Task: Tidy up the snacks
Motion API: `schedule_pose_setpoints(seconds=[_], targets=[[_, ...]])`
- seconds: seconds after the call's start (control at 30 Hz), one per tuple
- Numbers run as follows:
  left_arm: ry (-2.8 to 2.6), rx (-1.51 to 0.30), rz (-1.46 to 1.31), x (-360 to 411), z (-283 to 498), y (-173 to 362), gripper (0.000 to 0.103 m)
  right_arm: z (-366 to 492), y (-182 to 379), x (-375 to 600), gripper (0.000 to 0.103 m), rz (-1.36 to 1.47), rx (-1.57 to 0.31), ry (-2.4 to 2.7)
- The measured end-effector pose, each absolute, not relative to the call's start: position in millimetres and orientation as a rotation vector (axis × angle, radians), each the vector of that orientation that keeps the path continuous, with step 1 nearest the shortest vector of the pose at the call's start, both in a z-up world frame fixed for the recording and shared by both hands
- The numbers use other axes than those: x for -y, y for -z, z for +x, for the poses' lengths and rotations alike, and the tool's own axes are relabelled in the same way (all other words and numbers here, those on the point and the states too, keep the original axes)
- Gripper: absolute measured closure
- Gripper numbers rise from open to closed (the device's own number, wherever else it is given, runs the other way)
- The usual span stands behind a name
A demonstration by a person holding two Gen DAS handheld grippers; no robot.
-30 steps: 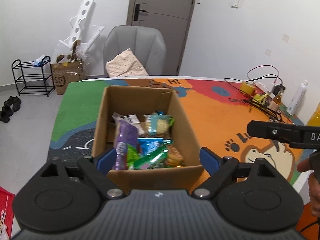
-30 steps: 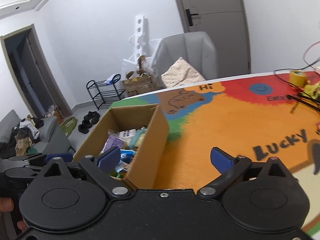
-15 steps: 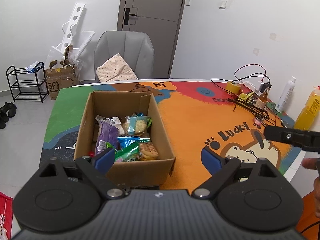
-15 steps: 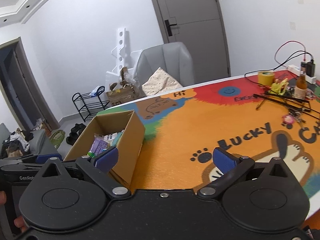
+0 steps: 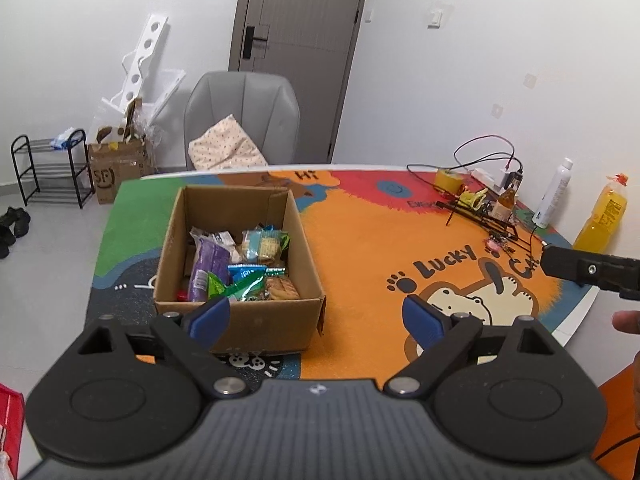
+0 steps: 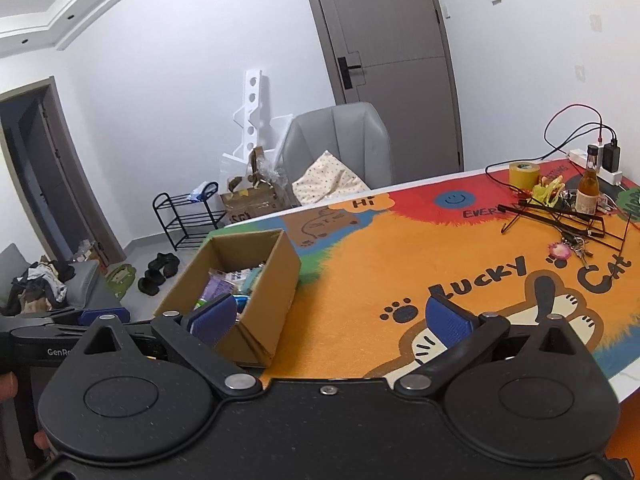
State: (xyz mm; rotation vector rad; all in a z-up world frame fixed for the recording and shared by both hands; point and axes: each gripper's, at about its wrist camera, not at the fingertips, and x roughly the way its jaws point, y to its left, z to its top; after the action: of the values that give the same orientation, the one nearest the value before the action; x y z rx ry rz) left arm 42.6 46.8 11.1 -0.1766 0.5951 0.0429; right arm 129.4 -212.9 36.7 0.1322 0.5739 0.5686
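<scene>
An open cardboard box (image 5: 240, 322) stands on the left part of the colourful table mat (image 5: 360, 248). It holds several snack packets, among them a purple one (image 5: 206, 268), a green one (image 5: 244, 286) and a biscuit pack (image 5: 282, 289). The box also shows in the right wrist view (image 6: 276, 276). My left gripper (image 5: 316, 318) is open and empty, held above and in front of the box's near wall. My right gripper (image 6: 328, 320) is open and empty, to the right of the box above the mat.
At the table's far right lie cables, a tape roll (image 5: 447, 179), a small brown bottle (image 5: 506, 200), a white spray bottle (image 5: 554, 194) and an orange drink bottle (image 5: 604, 216). A grey chair (image 5: 242, 120) stands behind the table. The table's edge is near on the right.
Both grippers have pulled back and up from the box, so more of the table shows. Both stay open and empty. The box and its snacks have not moved.
</scene>
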Motion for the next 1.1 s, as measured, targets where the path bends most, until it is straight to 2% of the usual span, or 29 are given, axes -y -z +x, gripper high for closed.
schedule_pose_setpoints(seconds=[1.1], targets=[[-0.041,-0.582,-0.149,-49.6,23.4,-15.1,0.010,111.9,-41.7,209.3,0.000,0.130,-0.585,-0.592]])
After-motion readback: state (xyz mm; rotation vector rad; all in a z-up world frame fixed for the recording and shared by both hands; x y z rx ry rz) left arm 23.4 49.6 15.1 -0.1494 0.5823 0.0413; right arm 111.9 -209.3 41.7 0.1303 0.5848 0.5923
